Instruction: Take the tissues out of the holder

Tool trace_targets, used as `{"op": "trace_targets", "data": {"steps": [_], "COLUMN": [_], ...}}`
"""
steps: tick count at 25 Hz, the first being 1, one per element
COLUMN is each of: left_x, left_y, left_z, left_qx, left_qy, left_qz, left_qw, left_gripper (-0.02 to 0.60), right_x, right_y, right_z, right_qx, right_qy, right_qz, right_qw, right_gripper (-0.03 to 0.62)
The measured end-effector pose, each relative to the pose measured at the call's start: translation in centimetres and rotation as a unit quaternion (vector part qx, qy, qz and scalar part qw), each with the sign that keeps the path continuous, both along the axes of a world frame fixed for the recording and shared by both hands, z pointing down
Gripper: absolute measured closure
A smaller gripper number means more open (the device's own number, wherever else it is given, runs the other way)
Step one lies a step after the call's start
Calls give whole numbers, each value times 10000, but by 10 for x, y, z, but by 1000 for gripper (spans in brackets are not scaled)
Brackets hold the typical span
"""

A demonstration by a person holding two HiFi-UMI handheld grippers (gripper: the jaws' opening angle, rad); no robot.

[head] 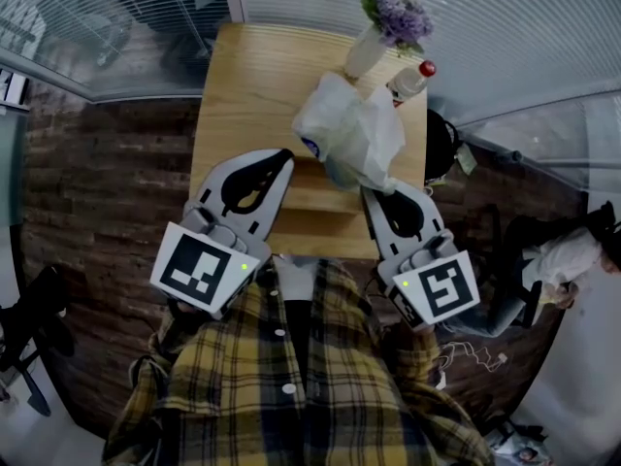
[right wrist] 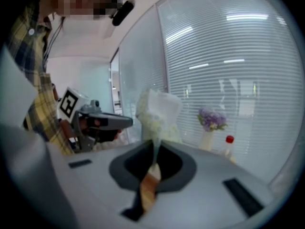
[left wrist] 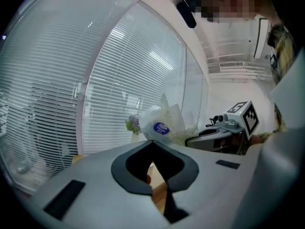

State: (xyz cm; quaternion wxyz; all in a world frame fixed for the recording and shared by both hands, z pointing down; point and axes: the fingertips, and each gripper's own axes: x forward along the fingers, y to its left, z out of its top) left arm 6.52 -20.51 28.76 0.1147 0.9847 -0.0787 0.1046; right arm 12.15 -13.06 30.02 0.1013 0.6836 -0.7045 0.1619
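Observation:
A white soft tissue pack with a blue oval label hangs crumpled above the wooden table. My right gripper is shut on a thin drawn-out strip at the pack's lower end, and the bundle rises beyond the jaws. My left gripper sits just left of the pack. Its jaws are shut and nothing shows between them. I cannot tell whether its tips touch the pack. No separate holder can be made out.
At the table's far end stand a white vase of purple flowers and a bottle with a red cap. A dark object sits off the table's right edge. Another person's arm shows at the far right. Glass walls with blinds enclose the back.

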Motion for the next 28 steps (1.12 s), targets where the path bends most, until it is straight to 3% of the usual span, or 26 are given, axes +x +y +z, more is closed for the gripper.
{"op": "trace_targets", "data": {"steps": [28], "left_x": [0], "left_y": [-5], "left_z": [-2], "left_qx": [23], "left_qy": [-6], "left_qz": [-32], "left_qw": [10000], "left_gripper": [572], "right_x": [-3], "right_y": [-7], "right_z": [-3], "right_qx": [93], "right_qy": [-48], "right_qz": [-90], "right_qw": [9999], "right_gripper": [579]}}
